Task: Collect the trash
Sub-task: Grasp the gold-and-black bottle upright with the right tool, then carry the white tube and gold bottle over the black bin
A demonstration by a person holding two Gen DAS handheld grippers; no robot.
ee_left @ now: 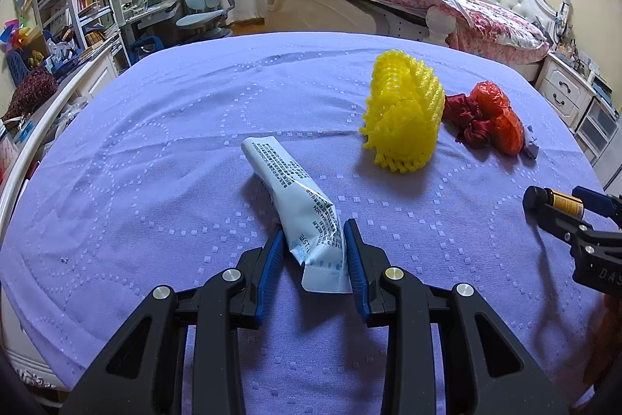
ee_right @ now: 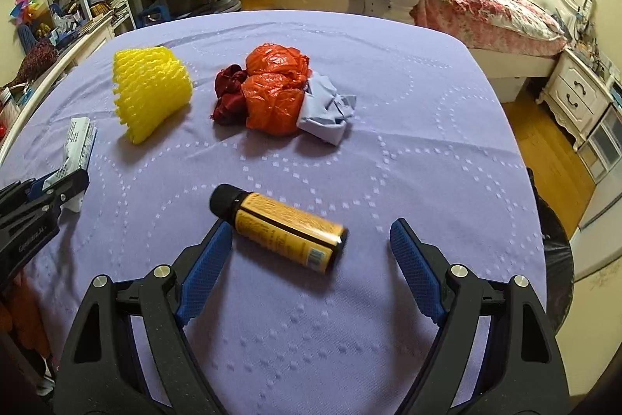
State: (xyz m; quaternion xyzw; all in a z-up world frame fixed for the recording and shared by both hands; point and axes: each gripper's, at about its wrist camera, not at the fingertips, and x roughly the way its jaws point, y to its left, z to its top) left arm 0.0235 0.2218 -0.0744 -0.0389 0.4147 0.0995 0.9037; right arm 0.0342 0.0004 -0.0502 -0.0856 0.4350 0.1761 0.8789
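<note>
Trash pickup barely begun on the purple bedspread [ee_left: 155, 142].

The left gripper [ee_left: 314, 240] pinches the white tube [ee_left: 295, 197]; the right gripper [ee_right: 307, 247] gapes around the yellow bottle [ee_right: 283, 224]. The yellow foam net [ee_right: 149, 92] and the crumpled bags [ee_right: 272, 92] lie untouched.

Low in the frame, the left gripper [ee_left: 313, 244] has its blue-padded jaws closed around the crimped end of a white squeezed tube with black print [ee_left: 295, 199], which lies on the lilac quilted cloth [ee_left: 155, 142]. Upper right of it sits a yellow foam fruit net [ee_left: 404, 111], beside crumpled orange plastic [ee_left: 497, 111].
</note>
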